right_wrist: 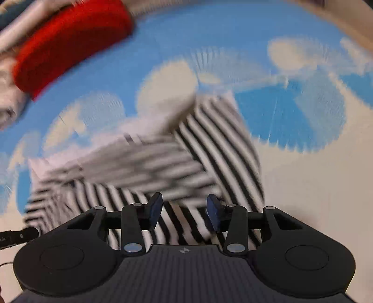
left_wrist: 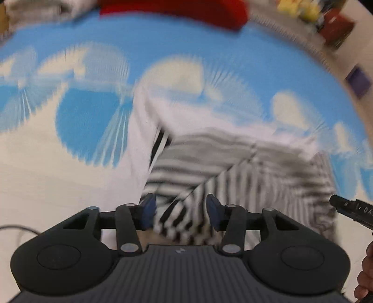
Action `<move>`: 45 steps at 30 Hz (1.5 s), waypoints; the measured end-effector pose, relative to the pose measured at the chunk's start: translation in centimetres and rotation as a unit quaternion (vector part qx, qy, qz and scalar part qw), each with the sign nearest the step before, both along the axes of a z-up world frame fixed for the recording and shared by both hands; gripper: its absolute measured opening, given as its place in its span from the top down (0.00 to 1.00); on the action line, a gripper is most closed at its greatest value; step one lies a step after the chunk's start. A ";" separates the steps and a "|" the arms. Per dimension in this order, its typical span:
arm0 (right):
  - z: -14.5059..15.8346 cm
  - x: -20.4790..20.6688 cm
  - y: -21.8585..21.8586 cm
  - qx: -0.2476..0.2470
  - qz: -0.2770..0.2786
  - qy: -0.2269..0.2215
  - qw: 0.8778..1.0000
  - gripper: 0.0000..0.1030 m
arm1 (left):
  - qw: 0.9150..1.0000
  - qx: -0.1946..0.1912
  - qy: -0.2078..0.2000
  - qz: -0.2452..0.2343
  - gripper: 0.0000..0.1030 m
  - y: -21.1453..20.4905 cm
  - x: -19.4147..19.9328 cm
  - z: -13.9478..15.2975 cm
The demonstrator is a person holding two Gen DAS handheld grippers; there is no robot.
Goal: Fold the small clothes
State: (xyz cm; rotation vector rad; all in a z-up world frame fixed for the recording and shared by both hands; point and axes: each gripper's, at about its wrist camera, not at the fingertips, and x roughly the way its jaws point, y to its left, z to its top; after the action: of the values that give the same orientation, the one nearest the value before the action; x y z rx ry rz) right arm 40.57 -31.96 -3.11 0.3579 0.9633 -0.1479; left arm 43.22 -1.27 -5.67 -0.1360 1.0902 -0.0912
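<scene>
From my remote station, reading each view left to right: in the left wrist view, bare blue-and-white patterned sheet (left_wrist: 88, 109) fills the left side, with a red cloth (left_wrist: 177, 9) at the top edge. The striped garment (left_wrist: 233, 167) lies centre to right on the sheet, partly folded, a white flap doubled over its top. The left gripper (left_wrist: 180, 211) has its fingers (left_wrist: 148, 209) set moderately apart; striped fabric shows between them, but the blur does not let me confirm that the pads press it, so I read them as released and not holding. At the far right edge the tip of the right gripper (left_wrist: 349, 209) and part of a hand (left_wrist: 364, 275) are visible. In the right wrist view, the red cloth (right_wrist: 70, 46) sits upper left, the striped garment (right_wrist: 144, 167) spans left to centre, and the right gripper (right_wrist: 184, 213) stands over it with fingers (right_wrist: 213, 214) moderately spread, the fabric lying below them rather than clamped. My assessment: at least one fold is laid. Remaining work: further folds to compact the garment and final flattening. Both views are motion-blurred, so edge alignment cannot be verified.
</scene>
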 end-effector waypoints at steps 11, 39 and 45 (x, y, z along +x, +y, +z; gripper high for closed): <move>12.6 -13.7 0.1 -0.034 0.017 -0.201 0.979 0.52 | 0.988 0.050 -0.144 0.004 0.41 0.9 -11.3 8.5; 5.8 -29.2 0.0 -0.109 0.015 -0.165 0.980 0.41 | 0.979 0.065 -0.170 -0.095 0.40 0.1 -32.9 7.9; 3.6 -27.8 -1.1 -0.096 0.015 -0.112 0.989 0.40 | 0.991 0.046 -0.115 -0.056 0.40 5.6 -30.5 2.0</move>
State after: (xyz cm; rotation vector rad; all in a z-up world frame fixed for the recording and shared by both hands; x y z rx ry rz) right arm 12.72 -33.03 0.53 0.1784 0.7259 -0.1674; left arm 12.72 4.36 -3.62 0.0191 0.8688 -0.1528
